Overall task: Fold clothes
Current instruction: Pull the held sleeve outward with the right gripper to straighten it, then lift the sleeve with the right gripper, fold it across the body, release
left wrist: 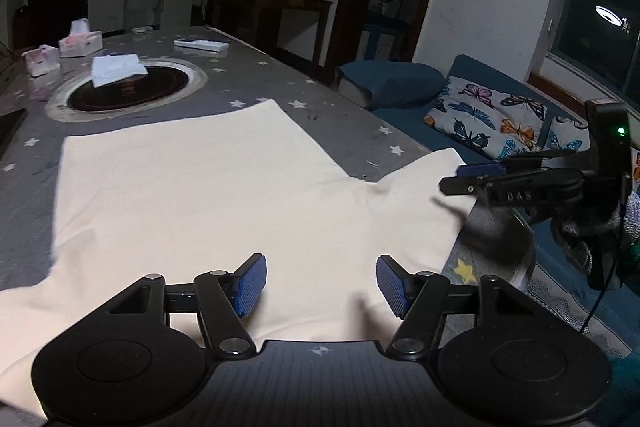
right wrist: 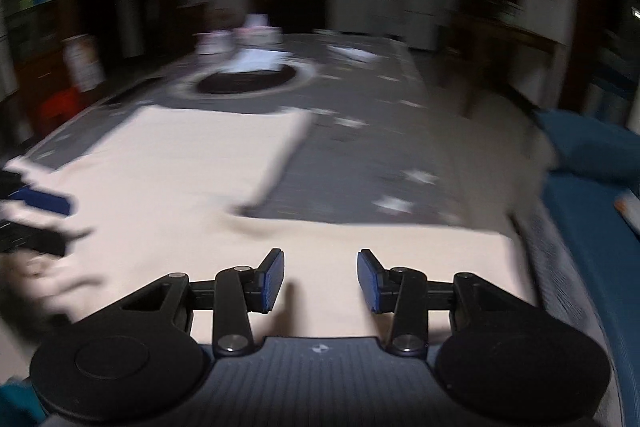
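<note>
A cream garment [left wrist: 192, 195] lies spread flat on the grey star-patterned table [left wrist: 340, 131]. One part of it reaches the table's right edge. My left gripper [left wrist: 320, 283] is open just above the garment's near part, with nothing between its blue pads [left wrist: 250, 283]. My right gripper shows from the side in the left wrist view [left wrist: 464, 179], over the garment's right corner at the table edge. In the blurred right wrist view the right gripper [right wrist: 320, 279] is open and empty above the garment [right wrist: 168, 171]. The left gripper [right wrist: 36, 223] shows at that view's left edge.
A round dark inset [left wrist: 128, 91] with a folded white cloth [left wrist: 116, 69] on it lies beyond the garment. Tissue boxes [left wrist: 80, 43] and a remote control [left wrist: 200, 45] sit at the far end. A blue sofa with butterfly cushions [left wrist: 484, 115] runs along the table's right side.
</note>
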Demonstrator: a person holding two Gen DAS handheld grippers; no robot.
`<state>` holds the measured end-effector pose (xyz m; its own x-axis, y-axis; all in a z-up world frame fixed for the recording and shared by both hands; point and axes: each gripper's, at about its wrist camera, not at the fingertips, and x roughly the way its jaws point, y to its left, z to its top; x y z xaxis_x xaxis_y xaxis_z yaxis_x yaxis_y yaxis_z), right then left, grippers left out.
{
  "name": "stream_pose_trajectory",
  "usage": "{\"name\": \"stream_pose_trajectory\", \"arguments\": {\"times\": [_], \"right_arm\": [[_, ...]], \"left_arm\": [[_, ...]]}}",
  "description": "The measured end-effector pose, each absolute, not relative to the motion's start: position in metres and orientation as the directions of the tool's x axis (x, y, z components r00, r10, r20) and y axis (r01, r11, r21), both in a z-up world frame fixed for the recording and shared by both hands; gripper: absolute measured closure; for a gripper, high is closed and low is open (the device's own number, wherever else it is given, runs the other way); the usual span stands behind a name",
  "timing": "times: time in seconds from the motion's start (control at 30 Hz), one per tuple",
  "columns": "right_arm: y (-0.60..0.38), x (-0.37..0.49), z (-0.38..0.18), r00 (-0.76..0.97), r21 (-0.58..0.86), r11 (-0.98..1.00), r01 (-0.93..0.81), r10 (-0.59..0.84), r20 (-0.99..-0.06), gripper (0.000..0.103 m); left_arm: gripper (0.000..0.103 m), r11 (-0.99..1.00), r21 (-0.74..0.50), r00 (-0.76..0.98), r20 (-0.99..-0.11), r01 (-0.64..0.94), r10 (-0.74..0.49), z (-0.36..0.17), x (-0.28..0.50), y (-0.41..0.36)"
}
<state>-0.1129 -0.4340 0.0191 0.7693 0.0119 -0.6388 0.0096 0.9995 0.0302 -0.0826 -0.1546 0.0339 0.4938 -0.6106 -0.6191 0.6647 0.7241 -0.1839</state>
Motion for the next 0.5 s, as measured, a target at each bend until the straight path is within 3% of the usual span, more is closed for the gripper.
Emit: {"name": "stream_pose_trajectory", "arguments": {"times": [0.23, 0.5], "right_arm": [[-0.5, -0.122, 0.004, 0.755, 0.122, 0.965, 0.232, -0.1, -0.648, 0.063], [-0.551, -0.136, -0.015, 0.768, 0.35, 0.875, 0.334, -0.037, -0.639, 0.061]], "left_arm": [[0.038, 0.699, -0.193, 0.457, -0.633, 0.688, -0.625, 0.026, -0.079, -0.178], [0.038, 0.685, -0.189, 0.439, -0.642, 0.704, -0.628, 0.025, -0.08, -0.189]]}}
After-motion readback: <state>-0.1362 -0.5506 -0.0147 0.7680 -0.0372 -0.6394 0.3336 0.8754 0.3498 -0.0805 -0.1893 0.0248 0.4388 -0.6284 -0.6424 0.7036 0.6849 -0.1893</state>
